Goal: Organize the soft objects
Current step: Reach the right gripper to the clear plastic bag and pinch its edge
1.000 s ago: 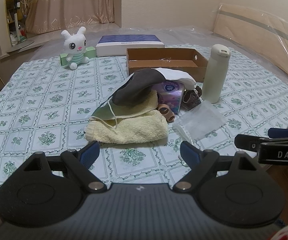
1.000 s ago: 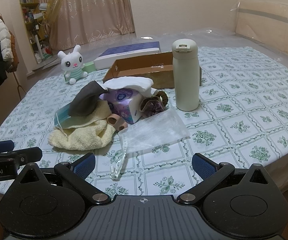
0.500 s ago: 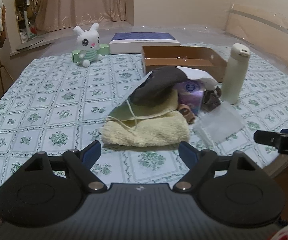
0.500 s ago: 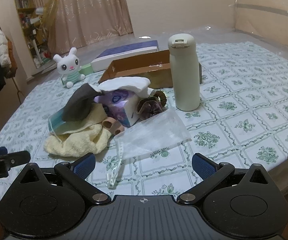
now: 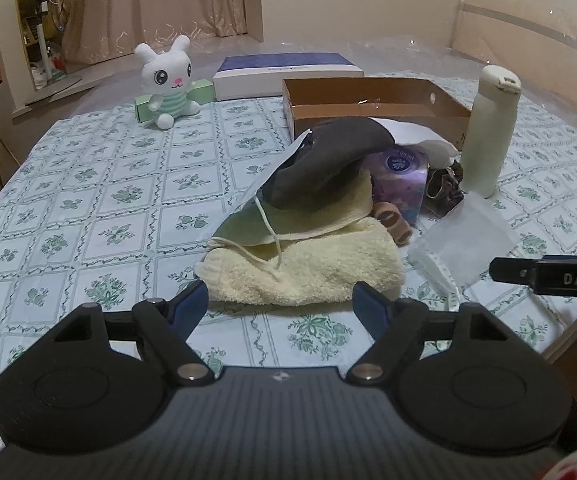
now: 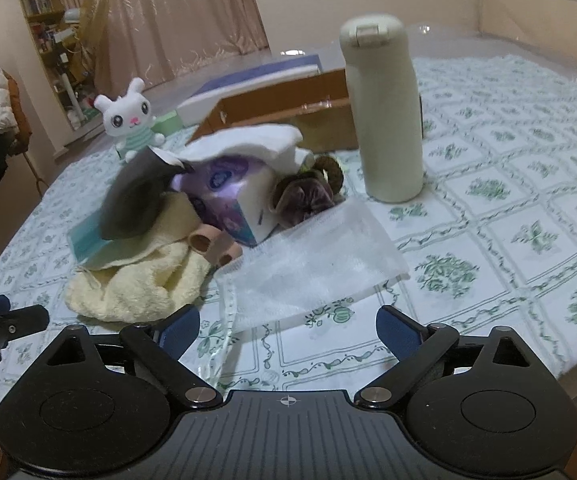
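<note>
A pile of soft things lies mid-table: a folded yellow towel point(image 5: 308, 272) point(image 6: 136, 284), a dark grey cloth point(image 5: 328, 160) point(image 6: 136, 196) draped over a green face mask point(image 5: 244, 224), a white cloth point(image 6: 256, 142) on a purple tissue pack point(image 5: 400, 176) point(image 6: 228, 196), a brown scrunchie point(image 6: 304, 196) and a white mesh pouch point(image 5: 460, 244) point(image 6: 308, 264). My left gripper point(image 5: 280, 306) is open, just short of the towel. My right gripper point(image 6: 288, 324) is open at the pouch's near edge.
An open cardboard box point(image 5: 368, 100) stands behind the pile. A cream bottle point(image 5: 488, 128) point(image 6: 384, 112) stands upright to its right. A white plush rabbit point(image 5: 168, 80) point(image 6: 128, 124) and a blue-topped flat box point(image 5: 284, 72) sit at the back. The table edge is near right.
Both grippers have moved forward toward the pile. The left one has drawn up to the towel and the right one to the mesh pouch. Both stay open.
</note>
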The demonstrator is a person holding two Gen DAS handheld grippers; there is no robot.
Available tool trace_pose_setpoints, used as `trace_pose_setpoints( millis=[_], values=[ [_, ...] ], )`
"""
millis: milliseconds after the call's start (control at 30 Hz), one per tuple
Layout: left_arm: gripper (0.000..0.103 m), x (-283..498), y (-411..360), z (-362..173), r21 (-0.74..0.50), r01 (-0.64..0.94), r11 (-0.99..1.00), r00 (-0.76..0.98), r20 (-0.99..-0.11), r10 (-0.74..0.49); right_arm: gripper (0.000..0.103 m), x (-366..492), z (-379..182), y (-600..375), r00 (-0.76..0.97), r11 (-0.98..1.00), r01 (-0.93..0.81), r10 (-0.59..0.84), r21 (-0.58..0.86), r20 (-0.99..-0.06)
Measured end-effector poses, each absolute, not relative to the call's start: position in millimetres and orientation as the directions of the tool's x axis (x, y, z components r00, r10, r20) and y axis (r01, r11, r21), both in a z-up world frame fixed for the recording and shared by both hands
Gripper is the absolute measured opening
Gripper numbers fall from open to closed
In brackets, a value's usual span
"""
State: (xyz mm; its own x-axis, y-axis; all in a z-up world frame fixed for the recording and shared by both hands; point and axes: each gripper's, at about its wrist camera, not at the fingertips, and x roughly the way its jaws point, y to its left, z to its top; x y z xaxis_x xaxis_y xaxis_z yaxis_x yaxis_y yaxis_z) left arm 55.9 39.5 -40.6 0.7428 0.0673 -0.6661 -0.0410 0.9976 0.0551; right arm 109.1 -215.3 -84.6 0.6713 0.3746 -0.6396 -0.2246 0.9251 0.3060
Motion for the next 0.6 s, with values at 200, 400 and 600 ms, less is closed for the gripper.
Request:
trace_pose_setpoints(
  millis=[200, 400, 600],
  values=[
    [0.076, 71.5, 38.4, -51.9, 0.055, -0.02, 0.998, 0.739, -0.671, 0.052, 0.09, 130.0, -104.4, -213.7, 0.648, 0.924, -0.195, 0.374, 0.33, -0.664],
    [0.076, 83.1, 37.7, -61.0, 0.051, -0.003, 0.999, 0.739, -0.673, 0.036, 0.089, 147.4, -118.7, -214.3, 0.641, 0.916, -0.143, 0.373, 0.374, -0.671],
    [0.076, 91.2, 37.2, -64.3, 0.054, 0.012, 0.998, 0.744, -0.668, 0.027, 0.089, 161.1, -120.7, -208.5, 0.679, 0.896, -0.091, 0.375, 0.434, -0.631]
  ],
)
